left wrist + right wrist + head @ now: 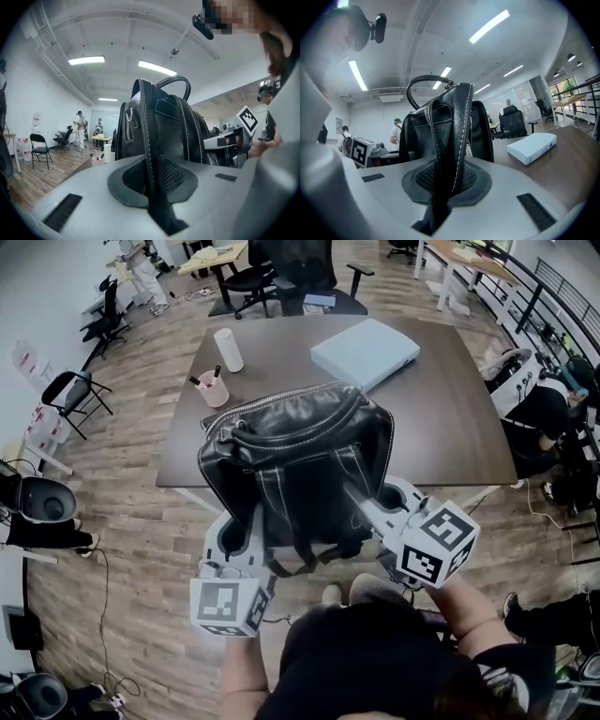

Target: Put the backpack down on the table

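Your left gripper (152, 190) is pinched narrow on the left strap (149, 136) of the backpack (295, 460). The black band runs straight down between its ribbed pads. Your right gripper (440, 190) is closed the same way on the right strap (457, 126). Held between the two, the backpack stands upright with its zippered top facing up at you.

In the head view the backpack straddles the near edge of the table (441, 418). Its upper part covers the tabletop, while its lower part and both grippers are on your side of that edge. You cannot tell whether its base touches the wood.

A pink cup (214, 390) with pens stands just beside the bag's far-left corner, and a white cylinder (229, 350) stands a little beyond it. A flat white box (366, 351) lies near the bag's far-right corner, angled toward the back edge.

The right half of the tabletop is bare out to its right edge and front corner. A seated person (539, 413) is close to that right edge. A black office chair (300, 273) is tucked against the far edge. To the left of the table there is open wood floor (141, 456), with a folding chair (70, 395) well apart.
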The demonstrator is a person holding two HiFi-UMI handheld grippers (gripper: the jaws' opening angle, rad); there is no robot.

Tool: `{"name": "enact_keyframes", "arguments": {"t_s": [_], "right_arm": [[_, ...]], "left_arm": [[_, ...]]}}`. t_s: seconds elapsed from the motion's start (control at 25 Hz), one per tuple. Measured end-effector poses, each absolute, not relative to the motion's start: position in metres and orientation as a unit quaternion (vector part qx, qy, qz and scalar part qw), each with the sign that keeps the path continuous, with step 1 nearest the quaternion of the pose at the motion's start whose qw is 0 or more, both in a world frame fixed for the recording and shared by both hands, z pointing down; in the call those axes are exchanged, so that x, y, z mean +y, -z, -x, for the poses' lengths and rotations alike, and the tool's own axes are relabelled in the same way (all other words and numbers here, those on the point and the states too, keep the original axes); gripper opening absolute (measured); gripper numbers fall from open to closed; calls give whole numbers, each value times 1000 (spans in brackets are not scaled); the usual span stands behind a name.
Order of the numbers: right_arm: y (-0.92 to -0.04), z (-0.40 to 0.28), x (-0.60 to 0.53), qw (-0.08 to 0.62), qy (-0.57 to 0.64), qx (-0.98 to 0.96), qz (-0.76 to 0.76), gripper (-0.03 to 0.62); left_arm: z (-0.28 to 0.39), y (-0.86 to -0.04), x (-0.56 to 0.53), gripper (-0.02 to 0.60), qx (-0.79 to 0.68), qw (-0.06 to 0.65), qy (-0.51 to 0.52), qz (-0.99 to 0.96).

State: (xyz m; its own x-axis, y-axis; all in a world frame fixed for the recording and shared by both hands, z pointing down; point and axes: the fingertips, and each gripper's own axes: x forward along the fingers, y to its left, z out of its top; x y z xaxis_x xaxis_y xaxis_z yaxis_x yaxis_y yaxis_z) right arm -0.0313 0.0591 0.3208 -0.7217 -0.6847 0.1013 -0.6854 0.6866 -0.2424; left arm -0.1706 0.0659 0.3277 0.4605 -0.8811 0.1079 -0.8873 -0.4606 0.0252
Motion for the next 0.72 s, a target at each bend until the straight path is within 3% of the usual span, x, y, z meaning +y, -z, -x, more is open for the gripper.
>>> {"name": "enact_keyframes", "arguments": {"t_s": [0.36, 0.72], "right_arm": [[-292, 36, -27, -6, -103, -930, -352, 46], [-277, -8, -125, -22, -84, -936, -341, 46]], "left_arm": [[174, -301, -13, 56, -547, 22, -20, -837], [131, -286, -108, 55, -572, 10, -9, -820]]}}
